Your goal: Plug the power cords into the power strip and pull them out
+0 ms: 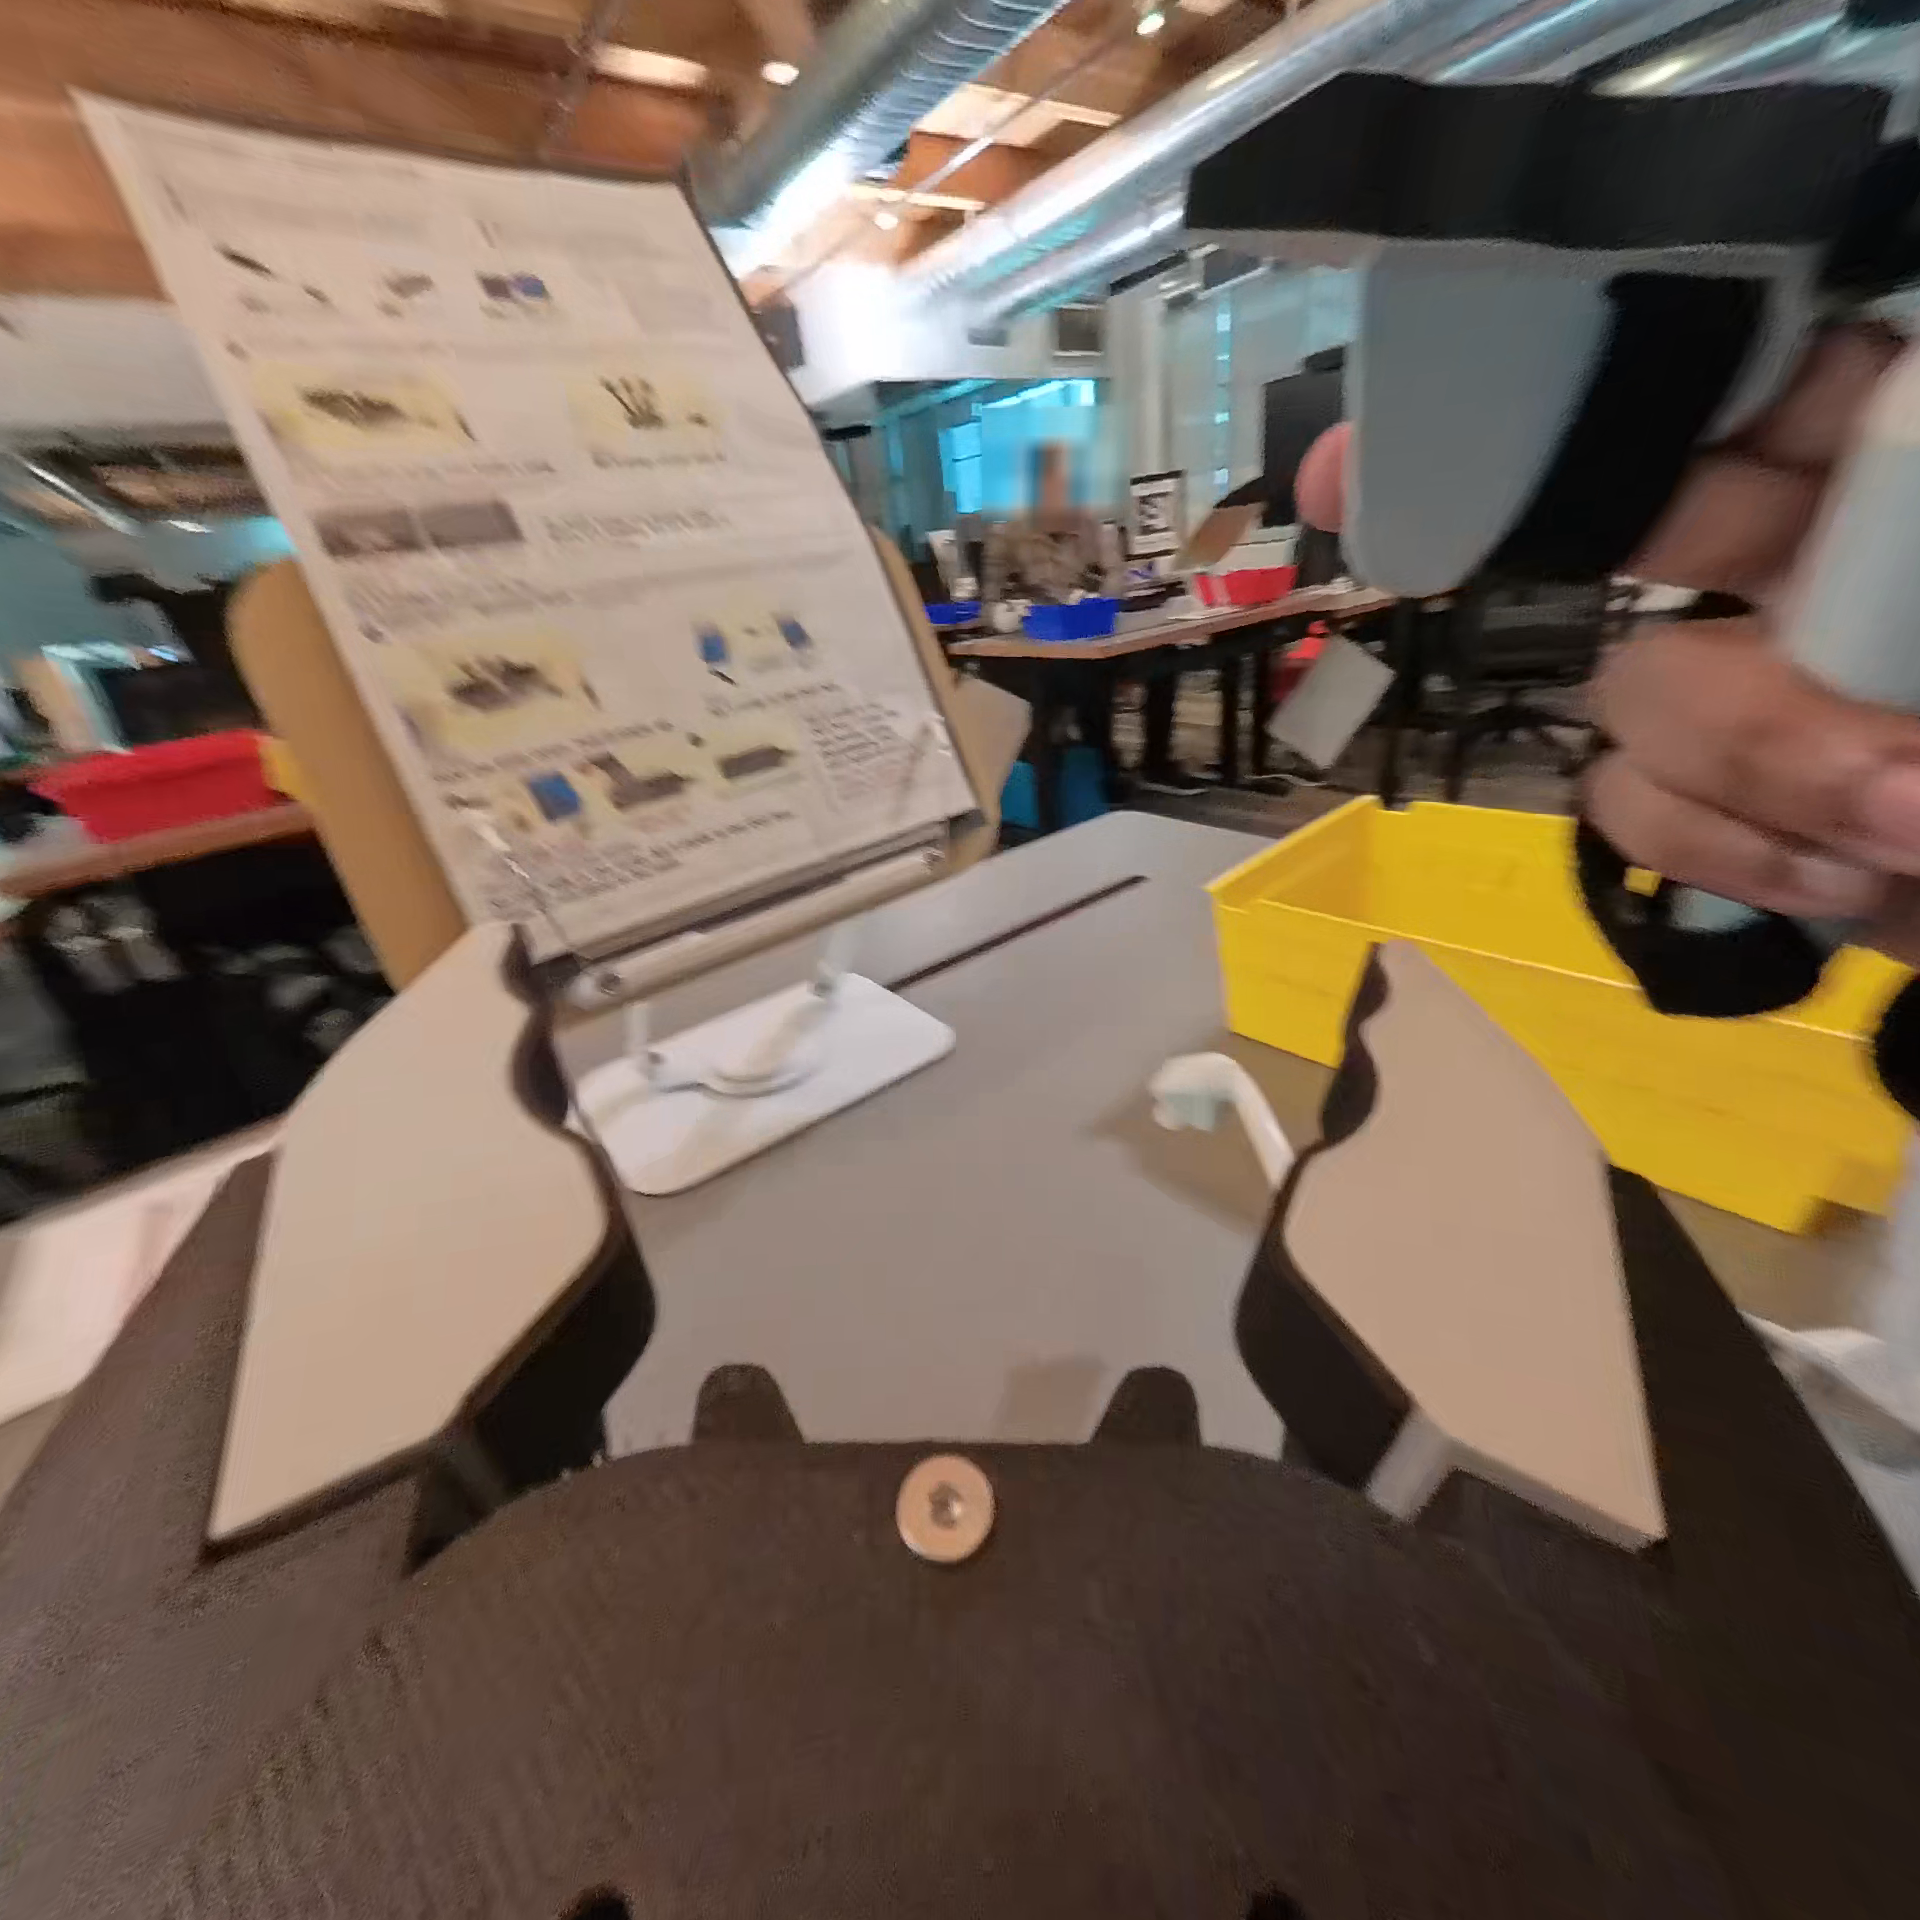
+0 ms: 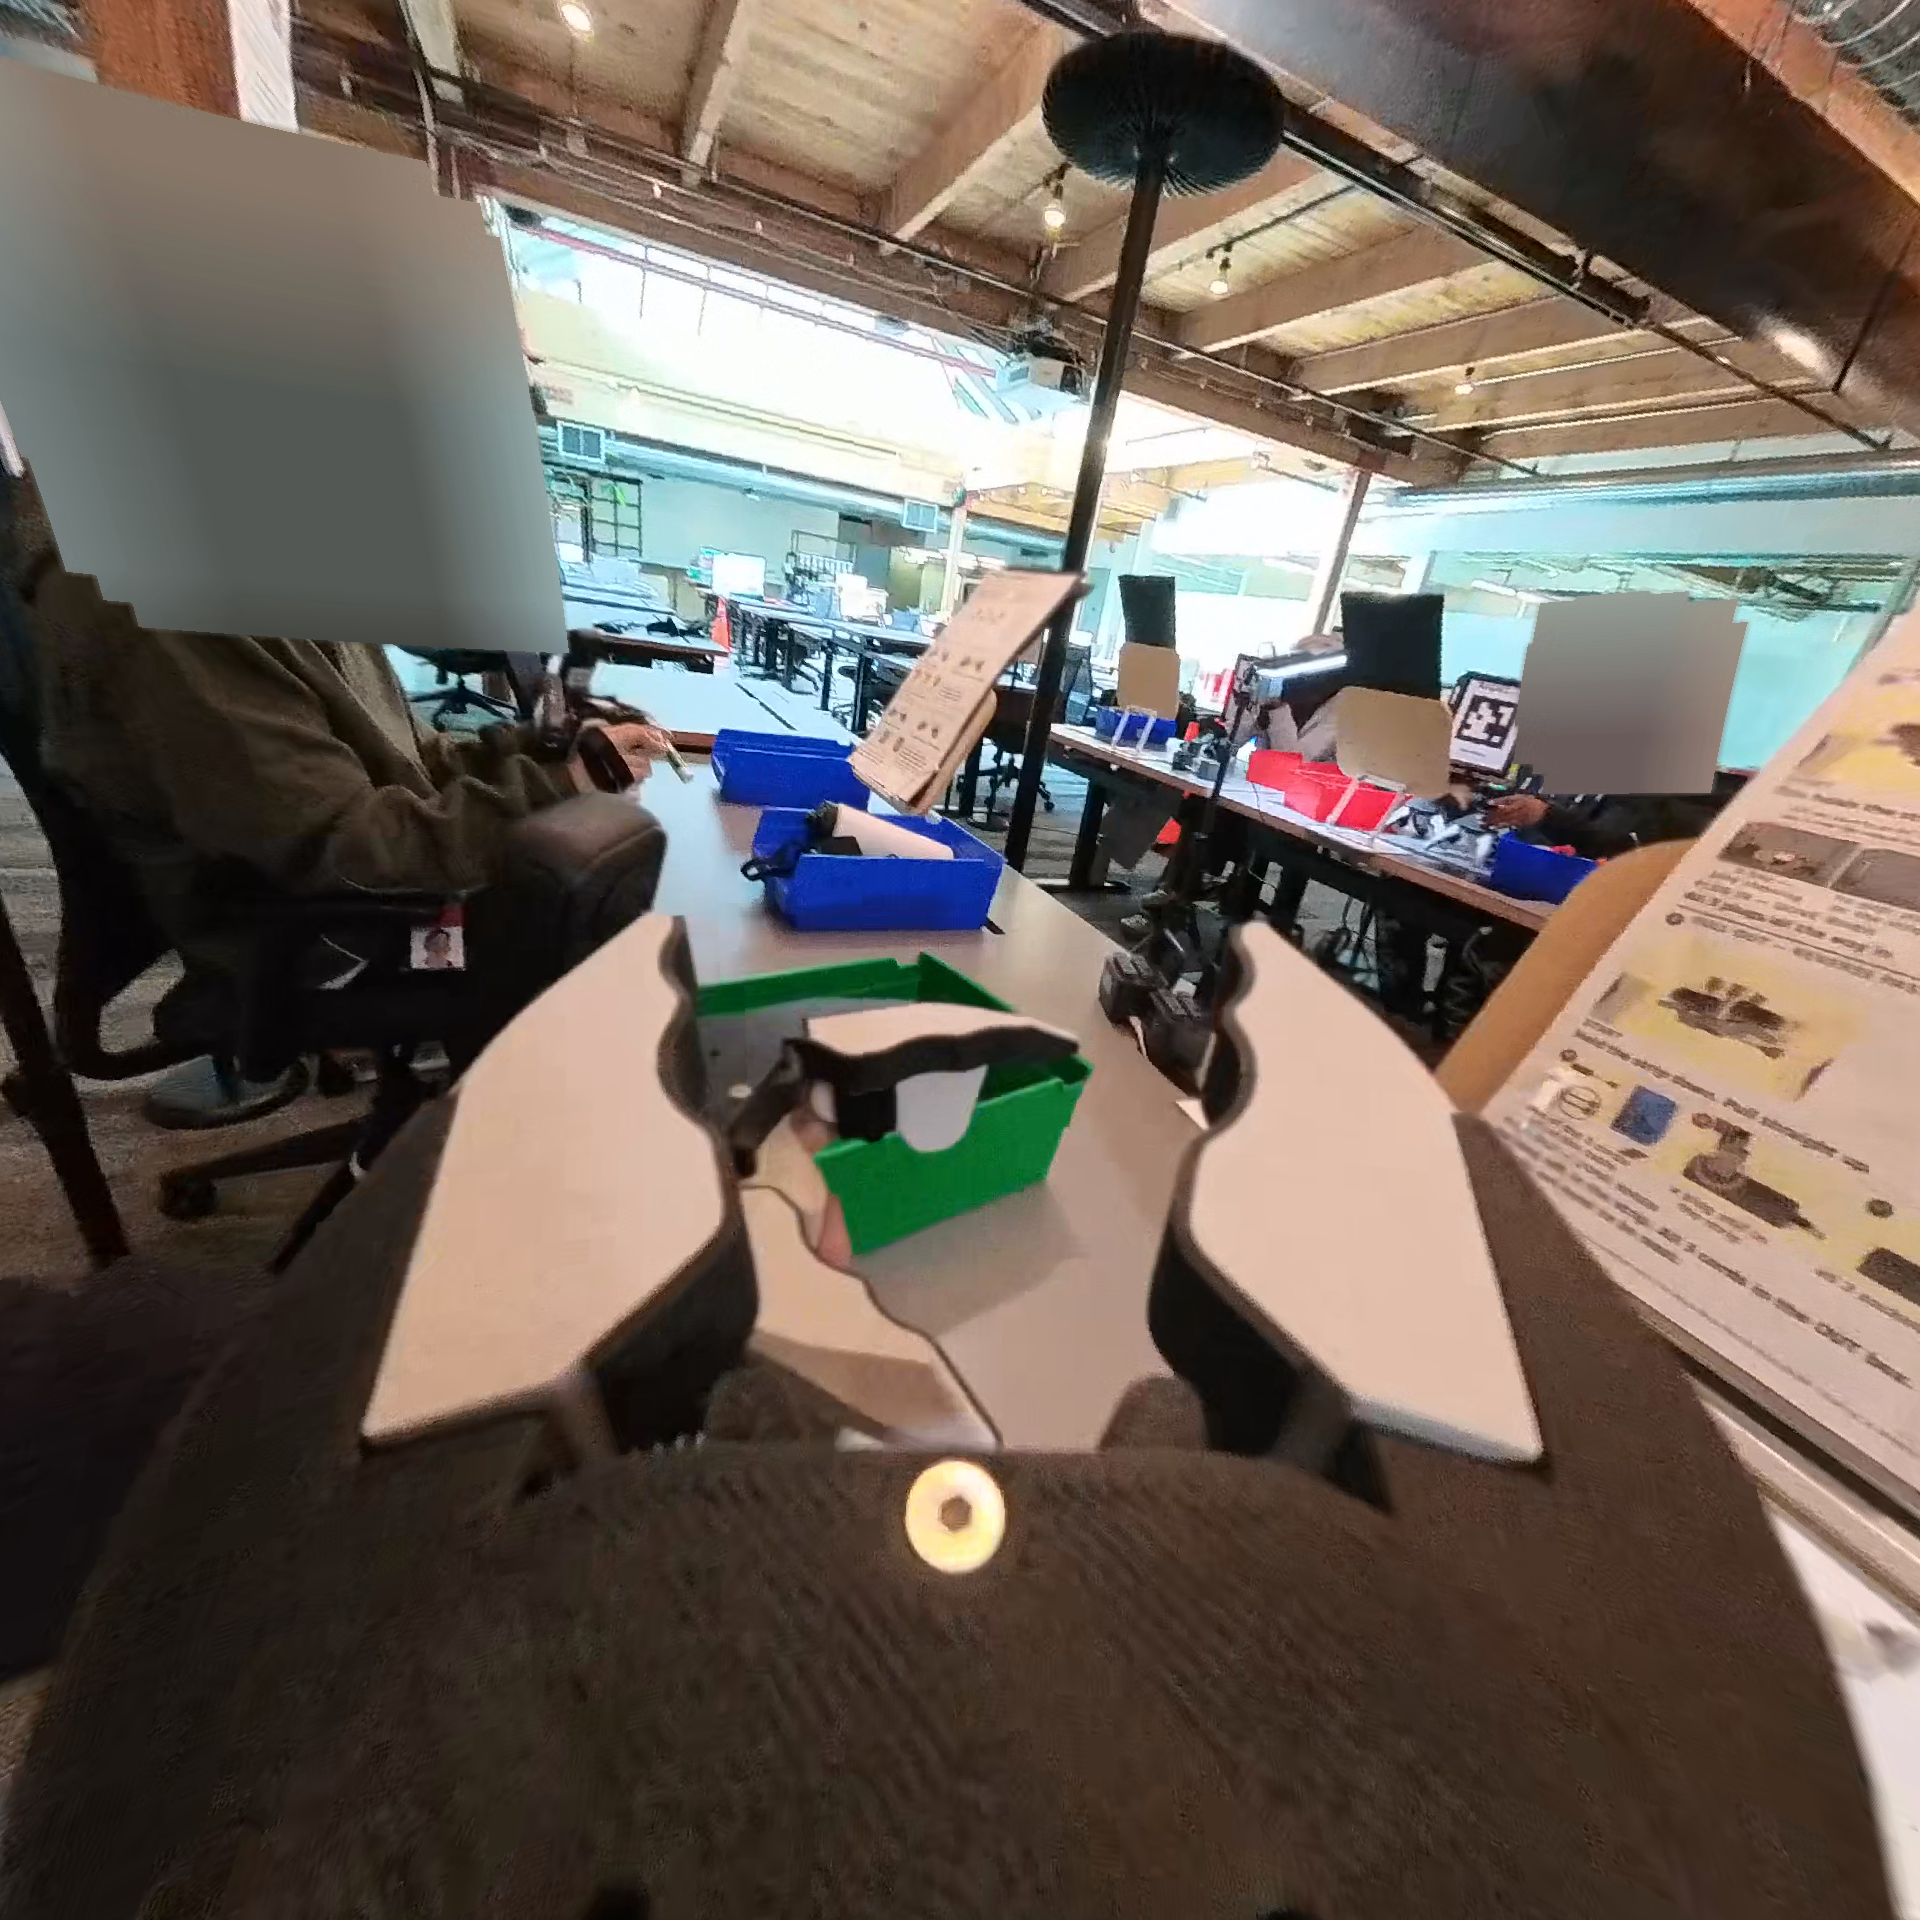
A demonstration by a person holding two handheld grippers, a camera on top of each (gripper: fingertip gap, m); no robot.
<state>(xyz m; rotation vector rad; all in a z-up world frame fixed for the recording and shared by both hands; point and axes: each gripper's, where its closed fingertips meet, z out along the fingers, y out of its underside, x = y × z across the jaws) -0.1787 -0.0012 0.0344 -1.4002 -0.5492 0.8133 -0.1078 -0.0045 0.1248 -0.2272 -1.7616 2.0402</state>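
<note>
In the left wrist view my left gripper (image 1: 948, 951) is open and empty above the grey table (image 1: 935, 1278). A white plug with its white cord (image 1: 1195, 1091) lies on the table just inside the right finger (image 1: 1455, 1247). My right gripper (image 1: 1496, 416) hangs high at the upper right, held by a hand. In the right wrist view my right gripper (image 2: 956, 940) is open and empty. The left gripper (image 2: 925, 1049) shows between its fingers, in front of a green bin (image 2: 966, 1153). No power strip is clearly in view.
A yellow bin (image 1: 1507, 1049) stands right of the plug. An instruction sheet on a white stand (image 1: 540, 540) rises at the left; it also shows in the right wrist view (image 2: 1714, 1091). Blue bins (image 2: 883, 883), unclear black objects (image 2: 1153, 1003) and a seated person (image 2: 260, 790) lie beyond.
</note>
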